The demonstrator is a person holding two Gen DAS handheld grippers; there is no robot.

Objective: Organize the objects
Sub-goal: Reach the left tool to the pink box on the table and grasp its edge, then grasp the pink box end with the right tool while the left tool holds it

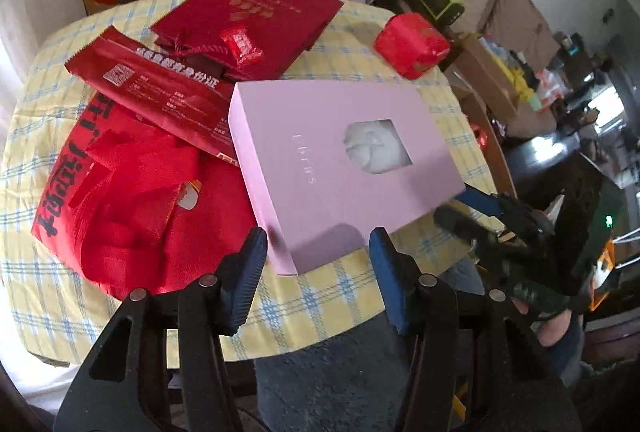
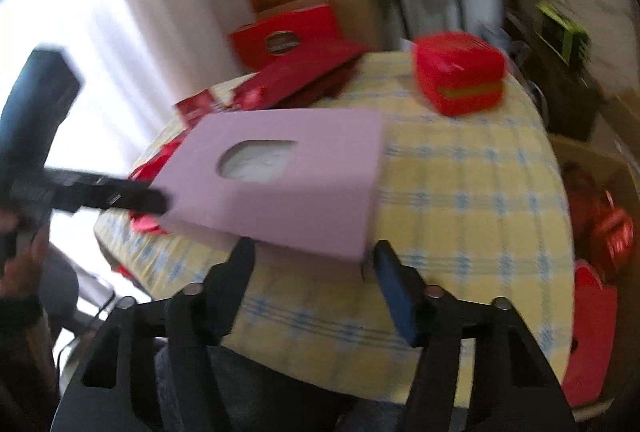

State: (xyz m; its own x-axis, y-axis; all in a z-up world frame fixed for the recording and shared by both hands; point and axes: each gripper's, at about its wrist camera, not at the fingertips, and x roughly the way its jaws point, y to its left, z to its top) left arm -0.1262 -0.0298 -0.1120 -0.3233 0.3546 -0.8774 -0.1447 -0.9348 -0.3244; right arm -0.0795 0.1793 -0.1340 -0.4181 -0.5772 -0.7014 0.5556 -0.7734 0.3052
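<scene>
- The pink box with a window cut in its lid lies at the centre of the left wrist frame, on the yellow checked desk.
- The left tongs straddle the box's near corner; whether the pads press it I cannot tell.
- The right tongs sit at the box's near edge, lower centre; blur hides any contact.
- A red cube box stands upper right, well apart.
- A red cloth bag lies to the left.
</scene>
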